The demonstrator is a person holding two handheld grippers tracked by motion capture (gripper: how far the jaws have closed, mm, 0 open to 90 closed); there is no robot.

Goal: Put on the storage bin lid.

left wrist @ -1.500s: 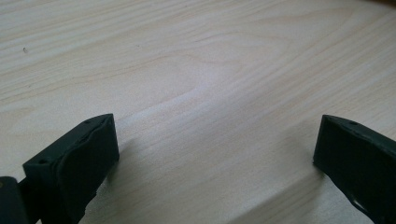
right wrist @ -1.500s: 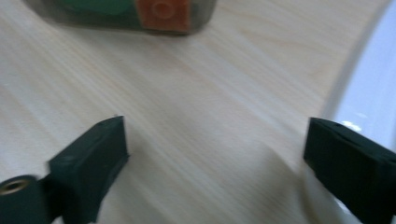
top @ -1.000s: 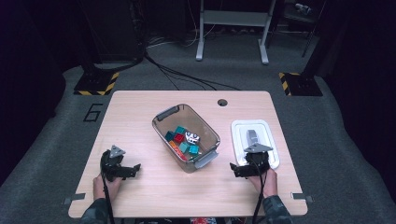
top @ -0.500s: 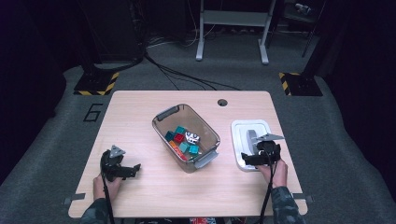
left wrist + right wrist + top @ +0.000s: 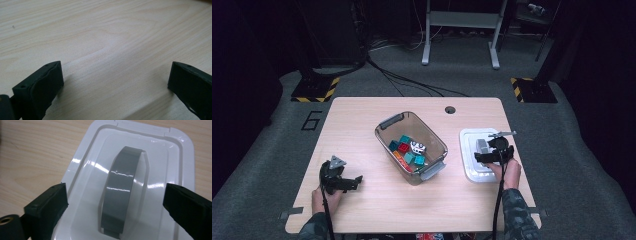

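Your right gripper (image 5: pixel 482 156) hangs over the white lid (image 5: pixel 470 170), which lies flat on the table (image 5: pixel 362 125) at its right side, just right of the clear bin (image 5: pixel 387 131). In the right gripper view your jaws stand wide, one on either side of the lid's grey handle (image 5: pixel 123 187), with clear gaps to both pads; nothing is gripped. The jaws have just been closing slightly, with the handle between them but untouched. The handle runs lengthwise along the raised middle panel of the lid. Your right hand (image 5: pixel 508 172) sits at the near end of the lid. The clear bin stands at the table's centre, set at an angle, holding coloured blocks (image 5: pixel 404 150) in teal, red and orange, plus one white piece. Your left gripper (image 5: pixel 356 180) rests at the near left of the table, well apart from the bin. In the left gripper view its jaws are released and spread wide over bare wood, holding nothing.
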